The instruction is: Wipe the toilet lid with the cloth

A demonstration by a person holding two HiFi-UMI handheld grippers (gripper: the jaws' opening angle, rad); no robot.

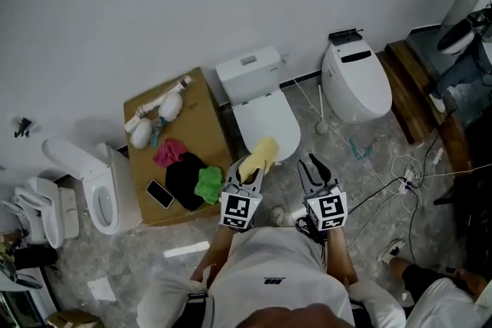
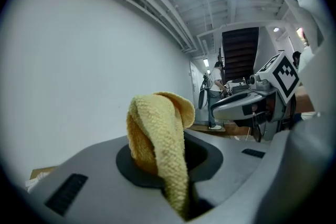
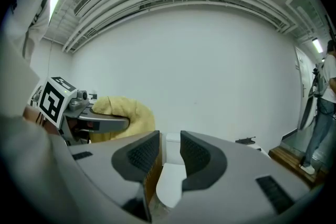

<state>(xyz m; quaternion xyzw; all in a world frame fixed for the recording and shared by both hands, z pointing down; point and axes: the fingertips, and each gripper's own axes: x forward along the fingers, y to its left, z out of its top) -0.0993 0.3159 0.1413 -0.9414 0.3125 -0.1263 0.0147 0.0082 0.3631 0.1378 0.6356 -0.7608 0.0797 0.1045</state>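
Left tool (image 2: 169, 168) is clamped on the yellow cloth (image 2: 157, 136). The cloth is bunched between the jaws, with one fold sticking up past the tips and a tail hanging back toward the camera. In the head view it's held in the air over the front edge of the toilet lid (image 1: 266, 125), and I can't tell whether it touches.

Right tool (image 3: 168, 157) is empty, with a narrow gap between the jaws. The white toilet shows through the gap. It hangs just right of the left tool, off the lid's front right corner and over the floor.

The lid is down, with the cistern (image 1: 247, 74) behind it against the wall. A cardboard box (image 1: 201, 105) stands just left of the toilet. It carries pink (image 1: 169, 152), black (image 1: 184, 180) and green (image 1: 208, 184) cloths and a phone (image 1: 160, 193). A second toilet (image 1: 355, 81) stands to the right, apart.
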